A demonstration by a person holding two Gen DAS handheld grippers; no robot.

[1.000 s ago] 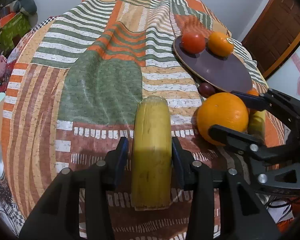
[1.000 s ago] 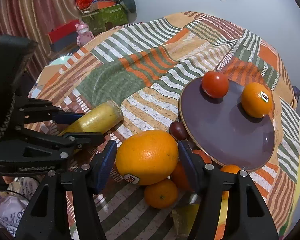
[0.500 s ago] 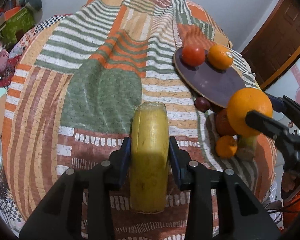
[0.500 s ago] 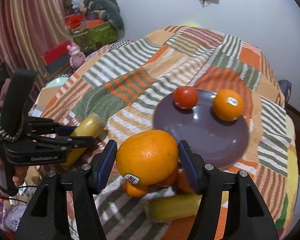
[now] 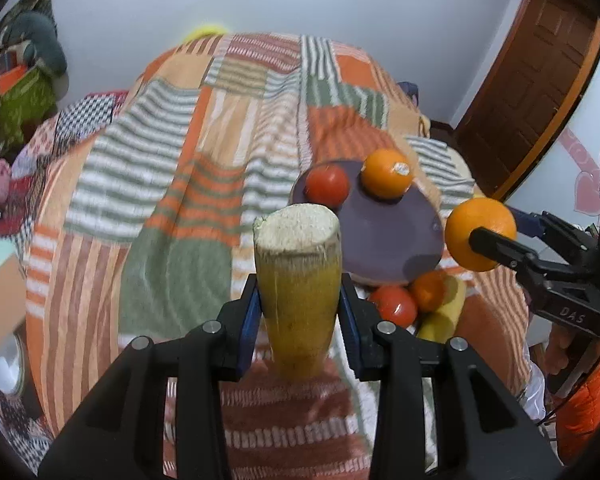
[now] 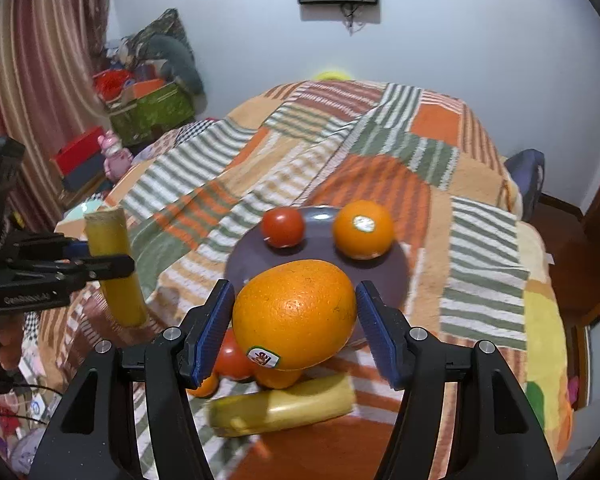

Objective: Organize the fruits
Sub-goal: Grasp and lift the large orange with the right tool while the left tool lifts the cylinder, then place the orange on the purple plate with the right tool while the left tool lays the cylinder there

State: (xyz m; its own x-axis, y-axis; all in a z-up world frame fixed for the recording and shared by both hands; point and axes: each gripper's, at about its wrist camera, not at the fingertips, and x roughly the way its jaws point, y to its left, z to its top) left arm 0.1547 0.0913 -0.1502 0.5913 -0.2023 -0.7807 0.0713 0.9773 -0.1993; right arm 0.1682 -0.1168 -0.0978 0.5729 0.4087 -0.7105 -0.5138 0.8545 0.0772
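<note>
My left gripper (image 5: 299, 312) is shut on a yellow sugarcane piece (image 5: 298, 280) and holds it above the blanket, tilted up, cut end toward the plate. My right gripper (image 6: 296, 316) is shut on a large orange (image 6: 296, 314) with a sticker, held above the near edge of the purple plate (image 6: 320, 248). The plate carries a tomato (image 6: 282, 227) and a smaller orange (image 6: 363, 229). In the left wrist view the right gripper (image 5: 496, 240) with its orange (image 5: 476, 224) hovers right of the plate (image 5: 388, 240).
Below the plate lie a tomato (image 6: 232, 356), small oranges (image 6: 278, 378) and another yellow sugarcane piece (image 6: 284, 410) on the striped patchwork blanket (image 6: 380, 152). Boxes and toys (image 6: 148, 108) stand at the left, a wooden door (image 5: 532, 72) at the right.
Both grippers have risen off the blanket with their loads. The right gripper carried the orange up from the pile to the plate's near edge. The sugarcane piece has tilted upward.
</note>
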